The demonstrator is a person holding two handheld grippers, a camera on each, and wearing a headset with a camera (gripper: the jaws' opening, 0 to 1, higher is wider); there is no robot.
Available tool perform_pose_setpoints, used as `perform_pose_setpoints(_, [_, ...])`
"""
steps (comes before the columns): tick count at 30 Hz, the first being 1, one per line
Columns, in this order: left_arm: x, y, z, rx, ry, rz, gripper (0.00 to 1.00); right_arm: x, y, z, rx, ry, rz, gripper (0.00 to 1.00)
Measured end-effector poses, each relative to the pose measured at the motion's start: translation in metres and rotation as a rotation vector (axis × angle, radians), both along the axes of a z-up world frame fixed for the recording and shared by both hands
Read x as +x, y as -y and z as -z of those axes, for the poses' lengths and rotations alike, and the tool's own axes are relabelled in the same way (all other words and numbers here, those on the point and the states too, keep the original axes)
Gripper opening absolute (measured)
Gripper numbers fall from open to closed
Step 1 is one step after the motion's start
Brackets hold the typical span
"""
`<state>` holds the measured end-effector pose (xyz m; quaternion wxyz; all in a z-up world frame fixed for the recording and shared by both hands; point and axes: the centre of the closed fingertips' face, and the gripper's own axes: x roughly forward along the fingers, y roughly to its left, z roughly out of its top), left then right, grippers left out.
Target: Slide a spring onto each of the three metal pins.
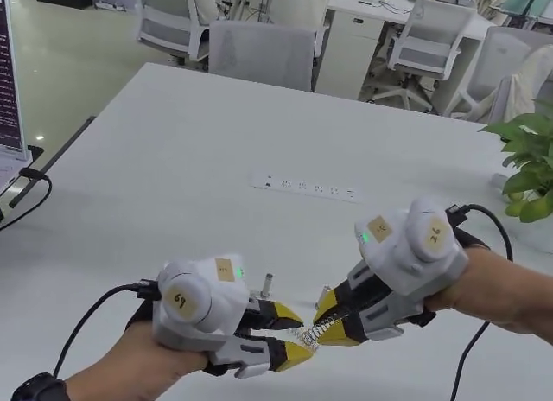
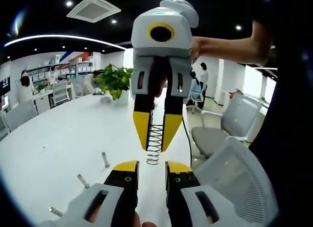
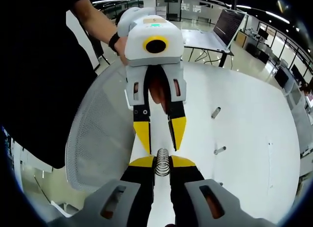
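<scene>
A small metal spring (image 3: 162, 163) sits clamped between the yellow tips of my right gripper (image 3: 162, 161). In the left gripper view the spring (image 2: 154, 139) hangs out of the right gripper (image 2: 154, 147) toward my left gripper (image 2: 152, 167), which is open, with the spring's free end just at its tips. The two grippers face each other tip to tip low over the white table (image 1: 173, 176), left gripper (image 1: 304, 334) and right gripper (image 1: 320, 327), with the spring (image 1: 308, 335) between them. Short metal pins (image 2: 105, 159) (image 2: 82, 180) (image 2: 55, 211) stand on the table beside them, bare.
A white power strip (image 1: 308, 187) lies mid-table. A potted plant (image 1: 531, 163) stands at the right edge, a laptop (image 1: 9, 90) at the far left. Cables trail from both grippers. Office chairs (image 1: 259, 51) line the far side.
</scene>
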<state>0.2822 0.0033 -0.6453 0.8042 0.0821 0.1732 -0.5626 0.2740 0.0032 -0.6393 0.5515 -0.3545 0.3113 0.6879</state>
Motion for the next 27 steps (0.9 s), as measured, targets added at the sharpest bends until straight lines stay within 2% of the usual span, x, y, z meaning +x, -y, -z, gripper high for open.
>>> perform_pose_setpoints(13, [0.007, -0.033, 0.011, 0.023, -0.034, -0.095, 0.26, 0.009, 0.001, 0.005, -0.004, 0.008, 0.038, 0.08])
perform_pose_setpoints(24, [0.012, -0.078, 0.026, 0.040, -0.082, -0.235, 0.36, 0.017, 0.008, 0.012, -0.024, 0.014, 0.070, 0.08])
perform_pose_setpoints(27, [0.013, -0.092, 0.029, 0.045, -0.086, -0.277, 0.37, 0.017, 0.008, 0.014, -0.029, 0.011, 0.073, 0.08])
